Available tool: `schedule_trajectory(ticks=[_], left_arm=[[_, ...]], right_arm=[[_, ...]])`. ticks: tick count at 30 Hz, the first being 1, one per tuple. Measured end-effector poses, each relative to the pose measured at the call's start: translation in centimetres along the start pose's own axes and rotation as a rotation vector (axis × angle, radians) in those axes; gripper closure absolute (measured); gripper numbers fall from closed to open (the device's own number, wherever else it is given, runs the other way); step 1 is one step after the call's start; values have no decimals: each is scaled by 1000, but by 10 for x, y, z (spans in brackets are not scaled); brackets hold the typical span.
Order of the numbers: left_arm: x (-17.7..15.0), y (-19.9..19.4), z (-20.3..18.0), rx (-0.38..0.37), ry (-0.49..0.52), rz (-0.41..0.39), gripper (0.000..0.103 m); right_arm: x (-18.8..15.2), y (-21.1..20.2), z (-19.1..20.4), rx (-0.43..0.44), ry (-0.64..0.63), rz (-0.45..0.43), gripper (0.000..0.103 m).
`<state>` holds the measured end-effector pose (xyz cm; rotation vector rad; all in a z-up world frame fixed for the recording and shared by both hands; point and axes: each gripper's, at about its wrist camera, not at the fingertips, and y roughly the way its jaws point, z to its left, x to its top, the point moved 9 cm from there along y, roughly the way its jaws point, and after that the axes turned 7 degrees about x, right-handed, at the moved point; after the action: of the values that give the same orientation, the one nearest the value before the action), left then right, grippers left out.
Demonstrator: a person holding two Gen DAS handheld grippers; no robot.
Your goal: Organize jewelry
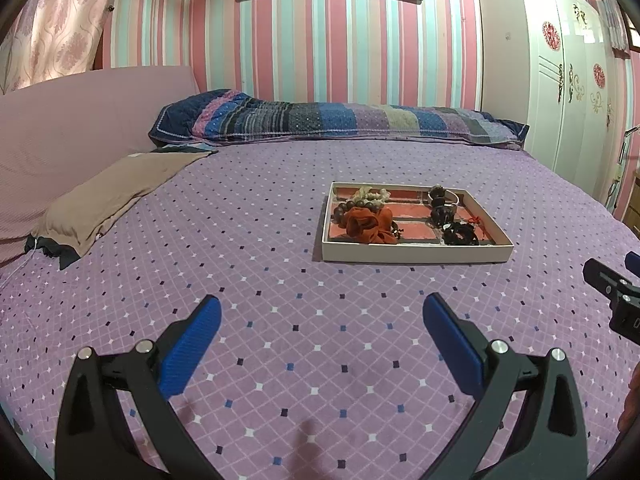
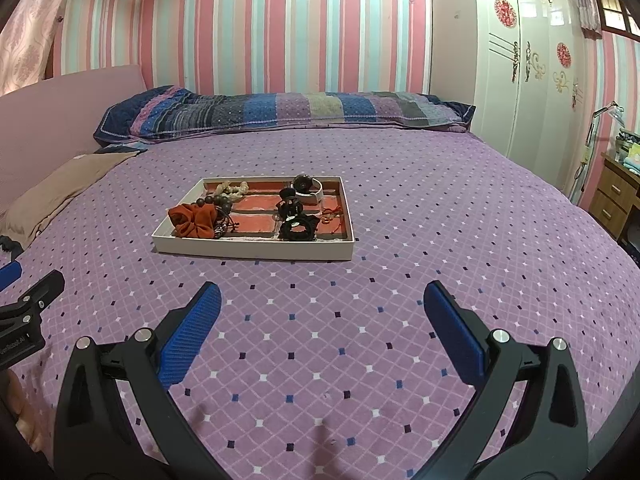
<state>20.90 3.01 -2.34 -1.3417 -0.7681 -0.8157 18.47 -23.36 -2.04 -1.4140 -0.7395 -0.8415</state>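
A shallow white tray (image 1: 416, 253) (image 2: 252, 249) with a red divided floor lies on the purple bedspread. It holds an orange-red scrunchie (image 1: 370, 222) (image 2: 193, 219), a brown bead bracelet (image 1: 347, 208), a pale bead string (image 1: 374, 193) (image 2: 231, 189), dark hair ties (image 1: 460, 235) (image 2: 297, 229) and a white bangle (image 2: 314, 194). My left gripper (image 1: 322, 310) stands open over bare bedspread, well short of the tray. My right gripper (image 2: 322, 298) is likewise open with nothing between its blue pads, nearer than the tray.
A patchwork pillow (image 1: 336, 120) lies along the striped wall, and a brown cushion (image 1: 116, 196) sits at the left beside a pink headboard. A white wardrobe (image 2: 524, 72) and a wooden drawer unit (image 2: 612, 196) stand to the right.
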Motion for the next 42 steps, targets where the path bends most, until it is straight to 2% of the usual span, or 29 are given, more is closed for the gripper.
schedule_trajectory(ticks=[28, 42], left_arm=[[4, -5, 3, 43, 15, -51, 4], [4, -6, 3, 43, 14, -48, 4]], right_arm=[[-2, -1, 3, -6, -17, 1, 4], [-2, 0, 2, -8, -15, 2, 4]])
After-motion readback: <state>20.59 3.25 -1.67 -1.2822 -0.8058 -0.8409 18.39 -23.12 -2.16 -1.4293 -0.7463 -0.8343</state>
